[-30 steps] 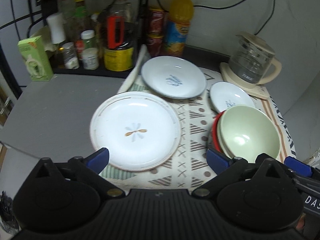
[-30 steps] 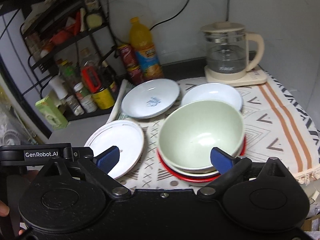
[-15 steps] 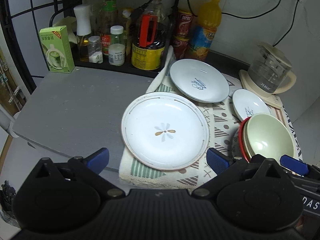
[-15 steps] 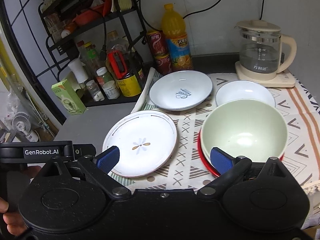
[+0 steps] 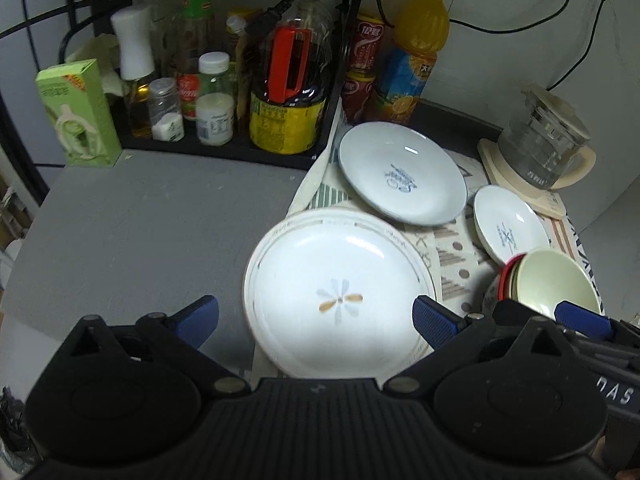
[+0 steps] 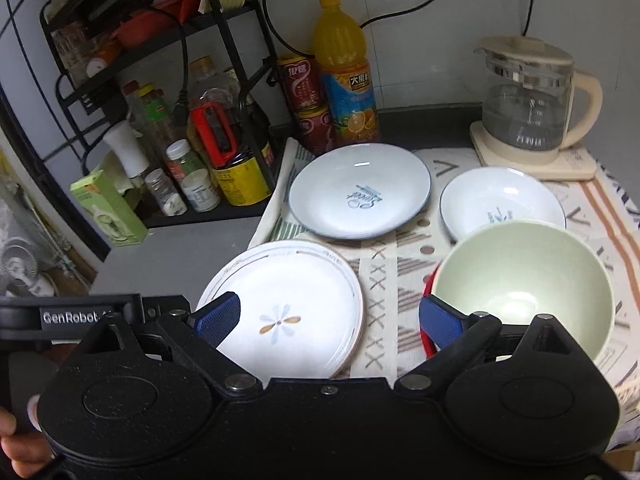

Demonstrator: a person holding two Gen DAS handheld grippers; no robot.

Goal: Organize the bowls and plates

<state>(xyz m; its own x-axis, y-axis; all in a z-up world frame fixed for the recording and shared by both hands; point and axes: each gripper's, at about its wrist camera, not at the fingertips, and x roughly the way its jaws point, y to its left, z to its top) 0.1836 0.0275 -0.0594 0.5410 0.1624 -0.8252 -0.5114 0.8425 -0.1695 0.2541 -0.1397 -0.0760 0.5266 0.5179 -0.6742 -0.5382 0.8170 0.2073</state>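
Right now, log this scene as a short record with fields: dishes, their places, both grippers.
surface: patterned cloth on a grey counter
flower plate: nearest the left side, lying flat
blue-rimmed plate: behind it, near the orange drink bottle
small white dish: beside the kettle
green bowl: nested on a red-rimmed stack
left gripper: open, empty
right gripper: open, empty

Bare grey desk (image 5: 152, 216) lies open left of the flower plate (image 5: 340, 296); bottles (image 5: 288, 92) behind and kettle (image 6: 528, 116) at right block passage.
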